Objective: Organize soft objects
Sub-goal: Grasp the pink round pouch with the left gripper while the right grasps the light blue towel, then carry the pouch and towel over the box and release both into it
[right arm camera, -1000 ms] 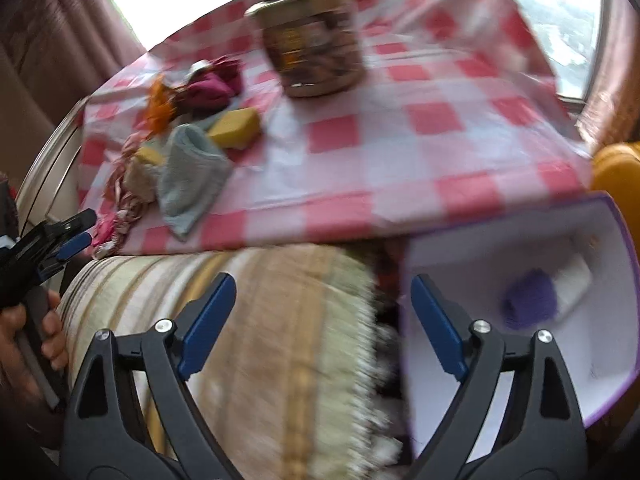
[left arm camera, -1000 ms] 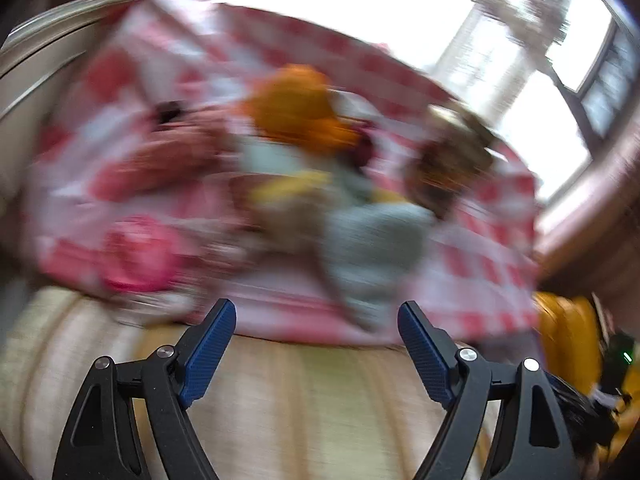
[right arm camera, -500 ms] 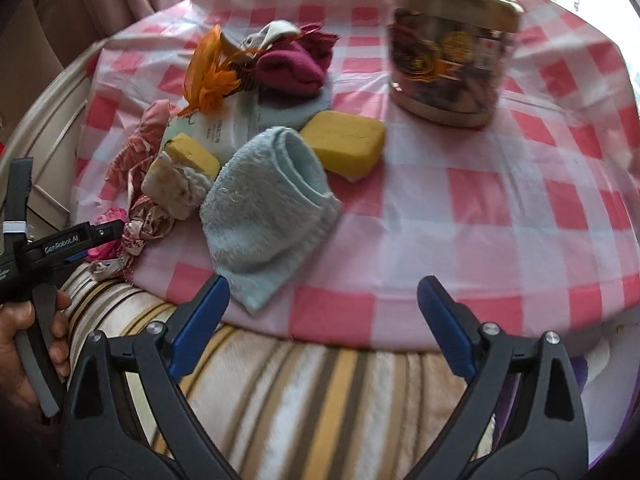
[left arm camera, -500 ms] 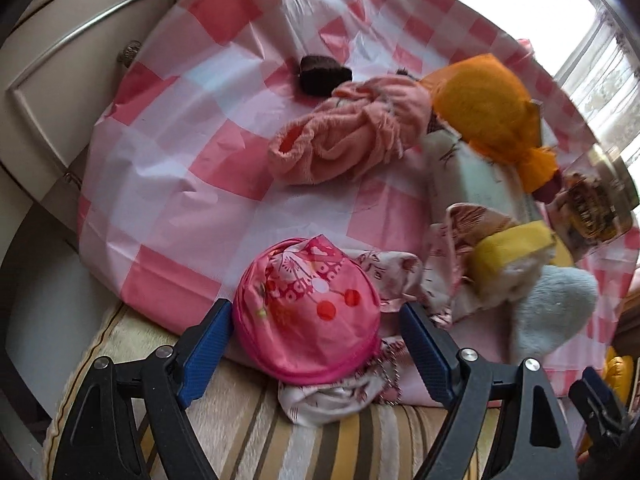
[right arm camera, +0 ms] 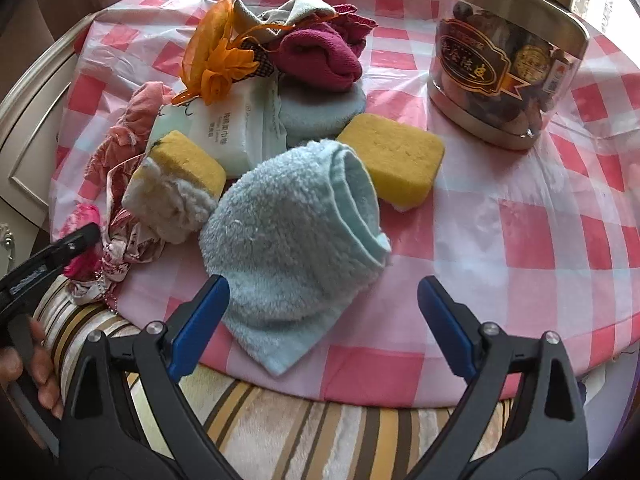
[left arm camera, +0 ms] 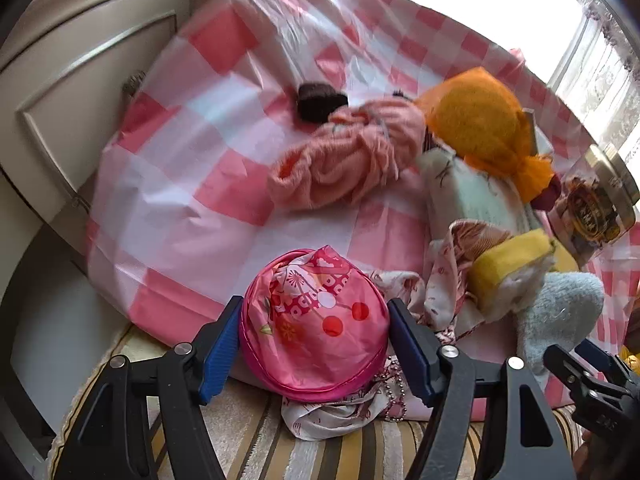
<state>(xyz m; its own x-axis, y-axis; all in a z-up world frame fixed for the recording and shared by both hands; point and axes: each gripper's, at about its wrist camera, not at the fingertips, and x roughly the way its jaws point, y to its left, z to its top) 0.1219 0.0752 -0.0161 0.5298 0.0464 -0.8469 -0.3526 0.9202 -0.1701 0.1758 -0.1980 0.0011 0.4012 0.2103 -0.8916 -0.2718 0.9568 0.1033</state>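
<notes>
A round pink pouch (left arm camera: 316, 328) with a cherry print lies at the near edge of the checked table, on a crumpled floral cloth (left arm camera: 404, 288). My left gripper (left arm camera: 314, 308) is closing around it, and both blue pads touch its sides. In the right wrist view a rolled light blue towel (right arm camera: 288, 232) lies just beyond my right gripper (right arm camera: 322, 284), which stands open with its left pad beside the towel's near corner. Around them are two yellow sponges (right arm camera: 394, 156), a tissue pack (right arm camera: 224, 128), a maroon cloth (right arm camera: 320, 56), a pink towel (left arm camera: 344, 160) and an orange mesh bag (left arm camera: 476, 120).
A gold-lidded snack jar (right arm camera: 508, 68) stands at the back right of the pink checked tablecloth (right arm camera: 520, 216). A striped cushion (right arm camera: 280, 436) runs under the table's near edge. A cream cabinet door (left arm camera: 80, 92) is to the left. A person's hand (right arm camera: 36, 368) holds the left tool.
The left gripper came down to the pink pouch and its jaws narrowed onto it. The right gripper swung left from the purple box, across the table edge, to the blue towel.
</notes>
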